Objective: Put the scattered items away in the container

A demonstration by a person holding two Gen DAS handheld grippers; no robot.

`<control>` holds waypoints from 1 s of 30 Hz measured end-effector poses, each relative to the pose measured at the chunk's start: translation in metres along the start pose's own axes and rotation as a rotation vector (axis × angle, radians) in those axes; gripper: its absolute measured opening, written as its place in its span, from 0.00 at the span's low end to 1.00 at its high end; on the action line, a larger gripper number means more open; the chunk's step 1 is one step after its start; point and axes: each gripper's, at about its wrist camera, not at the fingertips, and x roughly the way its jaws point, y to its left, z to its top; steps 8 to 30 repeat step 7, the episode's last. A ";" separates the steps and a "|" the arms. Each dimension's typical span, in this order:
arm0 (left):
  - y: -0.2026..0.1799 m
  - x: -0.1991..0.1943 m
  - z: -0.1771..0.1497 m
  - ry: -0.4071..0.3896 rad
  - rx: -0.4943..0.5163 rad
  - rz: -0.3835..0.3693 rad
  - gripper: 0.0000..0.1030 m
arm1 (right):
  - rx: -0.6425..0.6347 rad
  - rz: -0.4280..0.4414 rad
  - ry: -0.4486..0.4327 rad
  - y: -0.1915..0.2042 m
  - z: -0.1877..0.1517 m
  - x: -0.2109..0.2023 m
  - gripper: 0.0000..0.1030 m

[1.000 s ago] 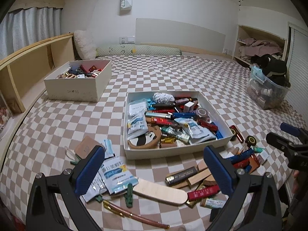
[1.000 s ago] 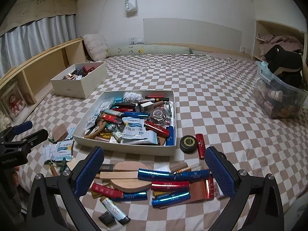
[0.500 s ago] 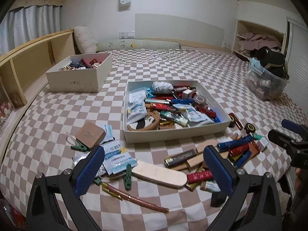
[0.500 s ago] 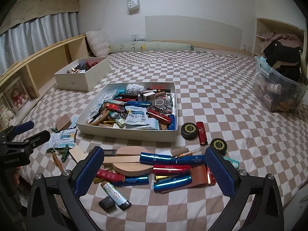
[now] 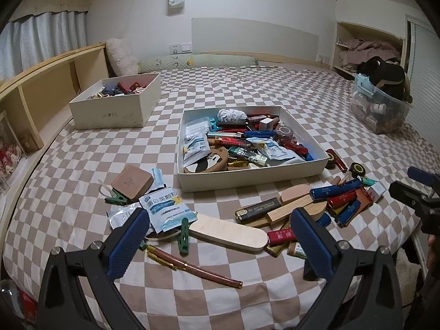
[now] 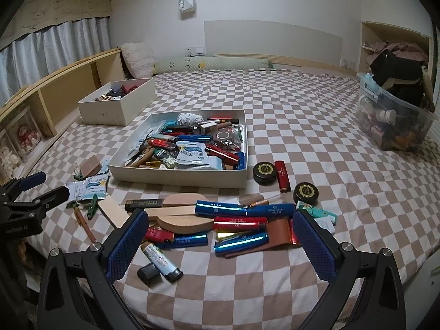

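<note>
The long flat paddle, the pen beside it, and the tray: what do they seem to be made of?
Paddle: probably unfinished light wood, pale and matte with a visible edge. Pen: likely lacquered metal or plastic, glossy reddish-brown with gold trim. Tray: looks like white cardboard, with thin matte walls.

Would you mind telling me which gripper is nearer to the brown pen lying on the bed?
Left. The left gripper hangs right over the brown pen, which lies between its fingers in its view. The right gripper is off to the pen's right, above the pile of tubes.
</note>
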 end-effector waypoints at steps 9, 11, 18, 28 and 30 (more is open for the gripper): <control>0.001 -0.003 -0.002 -0.008 -0.016 -0.006 1.00 | -0.005 0.000 0.006 0.000 -0.004 0.000 1.00; 0.001 -0.003 -0.002 -0.008 -0.016 -0.006 1.00 | -0.005 0.000 0.006 0.000 -0.004 0.000 1.00; 0.001 -0.003 -0.002 -0.008 -0.016 -0.006 1.00 | -0.005 0.000 0.006 0.000 -0.004 0.000 1.00; 0.001 -0.003 -0.002 -0.008 -0.016 -0.006 1.00 | -0.005 0.000 0.006 0.000 -0.004 0.000 1.00; 0.001 -0.003 -0.002 -0.008 -0.016 -0.006 1.00 | -0.005 0.000 0.006 0.000 -0.004 0.000 1.00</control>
